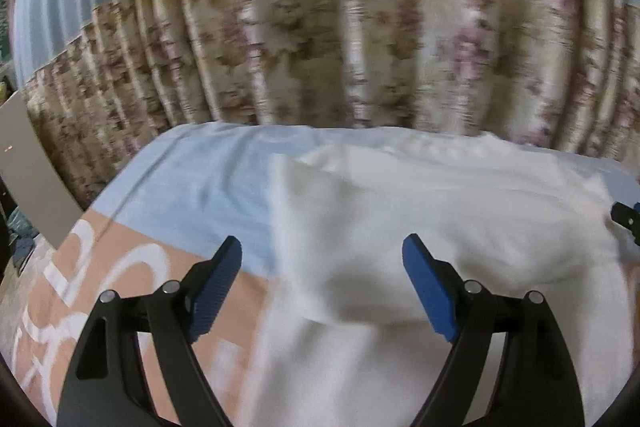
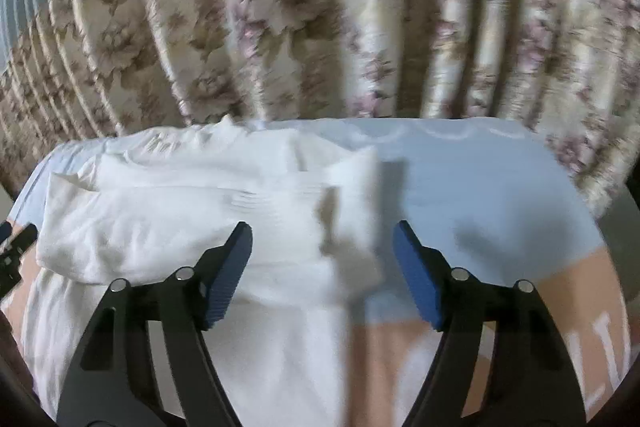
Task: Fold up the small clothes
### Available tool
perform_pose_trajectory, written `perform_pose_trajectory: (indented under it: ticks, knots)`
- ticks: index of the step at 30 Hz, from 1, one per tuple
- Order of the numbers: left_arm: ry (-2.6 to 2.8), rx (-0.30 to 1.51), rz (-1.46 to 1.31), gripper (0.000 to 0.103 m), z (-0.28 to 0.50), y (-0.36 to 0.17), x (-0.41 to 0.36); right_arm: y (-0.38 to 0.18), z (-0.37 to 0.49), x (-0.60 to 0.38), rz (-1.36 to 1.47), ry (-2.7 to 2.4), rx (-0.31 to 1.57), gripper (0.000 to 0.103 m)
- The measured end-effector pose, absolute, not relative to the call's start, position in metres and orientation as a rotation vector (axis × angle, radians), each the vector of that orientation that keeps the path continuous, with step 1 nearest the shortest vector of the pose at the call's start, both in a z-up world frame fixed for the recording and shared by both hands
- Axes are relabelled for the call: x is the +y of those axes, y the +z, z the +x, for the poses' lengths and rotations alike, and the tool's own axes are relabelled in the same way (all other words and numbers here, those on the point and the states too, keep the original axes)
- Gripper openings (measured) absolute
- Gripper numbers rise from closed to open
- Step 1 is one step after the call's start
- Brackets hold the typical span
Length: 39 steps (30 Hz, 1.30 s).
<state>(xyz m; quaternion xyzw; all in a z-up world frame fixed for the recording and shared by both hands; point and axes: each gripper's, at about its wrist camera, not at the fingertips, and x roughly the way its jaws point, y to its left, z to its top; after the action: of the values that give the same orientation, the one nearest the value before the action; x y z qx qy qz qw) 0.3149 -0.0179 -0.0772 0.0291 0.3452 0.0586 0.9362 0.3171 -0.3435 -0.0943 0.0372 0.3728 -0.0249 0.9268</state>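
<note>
White garment (image 1: 460,219) lay spread on the blue-and-peach bed cover (image 1: 192,183) before the floral curtain (image 1: 320,39), its near portion apparently doubled over, though blur left the layers uncertain. Left gripper (image 1: 322,283) and right gripper (image 2: 322,267) both hovered with fingers spread wide, gripping nothing, one at each side edge of the cloth. The step was judged to fall between folds; the next move called for pinching matching edges and carrying them across together

The left gripper (image 1: 322,253) has its jaws spread wide, blue pads (image 1: 218,287) facing inward, nothing between them. The right gripper (image 2: 322,241) is likewise wide apart, gripping nothing.
</note>
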Motion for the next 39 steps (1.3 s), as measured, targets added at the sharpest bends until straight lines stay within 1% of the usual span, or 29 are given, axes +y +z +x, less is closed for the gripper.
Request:
perform_pose_trajectory:
  ticks: [4,6,7,8,9,11,15,17,19,20,21,22,24,26,29,32,35,36,39]
  knots:
    - [0.155,0.748,0.053,0.083,0.339,-0.088,0.015,-0.117,0.354,-0.332,0.04,-0.044,0.835,0.069]
    - [0.152,0.786,0.038,0.083,0.353,-0.096,0.028,-0.125,0.365,-0.33,0.02,-0.059,0.865,0.065]
    - [0.153,0.801,0.034,0.083,0.358,-0.1,0.03,-0.13,0.371,-0.33,0.014,-0.068,0.886,0.056]
    - [0.153,0.816,0.031,0.083,0.362,-0.105,0.031,-0.133,0.372,-0.33,0.024,-0.059,0.893,0.041]
    - [0.15,0.821,0.033,0.084,0.364,-0.108,0.03,-0.133,0.373,-0.33,0.038,-0.043,0.898,0.028]
    - [0.146,0.825,0.047,0.084,0.37,-0.112,0.027,-0.129,0.372,-0.329,0.031,-0.03,0.888,0.007]
    - [0.133,0.819,0.073,0.089,0.381,-0.113,0.017,-0.115,0.362,-0.337,-0.005,-0.1,0.843,0.007]
    - [0.144,0.853,0.117,0.092,0.393,-0.124,0.01,-0.117,0.359,-0.346,-0.008,-0.143,0.847,0.007]
    - [0.155,0.892,0.113,0.093,0.402,-0.132,0.011,-0.132,0.365,-0.35,-0.021,-0.155,0.904,0.019]
    - [0.17,0.885,0.119,0.094,0.404,-0.129,0.012,-0.136,0.367,-0.35,-0.044,-0.156,0.912,0.021]
    - [0.178,0.883,0.135,0.096,0.405,-0.129,0.012,-0.136,0.367,-0.35,-0.056,-0.16,0.899,0.031]
    - [0.185,0.888,0.151,0.098,0.406,-0.131,0.013,-0.136,0.366,-0.352,-0.065,-0.176,0.897,0.036]
    - [0.183,0.896,0.131,0.1,0.406,-0.132,0.018,-0.137,0.363,-0.364,-0.03,-0.195,0.89,0.055]
    - [0.183,0.891,0.149,0.101,0.406,-0.132,0.019,-0.139,0.359,-0.373,0.02,-0.188,0.893,0.056]
    - [0.215,0.877,0.174,0.101,0.402,-0.128,0.021,-0.136,0.355,-0.374,0.009,-0.193,0.886,0.056]
    - [0.203,0.826,0.122,0.1,0.389,-0.112,0.024,-0.12,0.344,-0.367,0.025,-0.214,0.856,0.056]
    - [0.134,0.786,0.058,0.1,0.374,-0.095,0.015,-0.1,0.332,-0.34,0.031,-0.127,0.804,0.058]
    - [0.106,0.775,0.04,0.1,0.369,-0.09,0.009,-0.095,0.33,-0.328,0.038,-0.083,0.795,0.061]
    - [0.018,0.798,0.048,0.1,0.361,-0.089,-0.019,-0.091,0.329,-0.292,0.112,0.059,0.804,0.063]
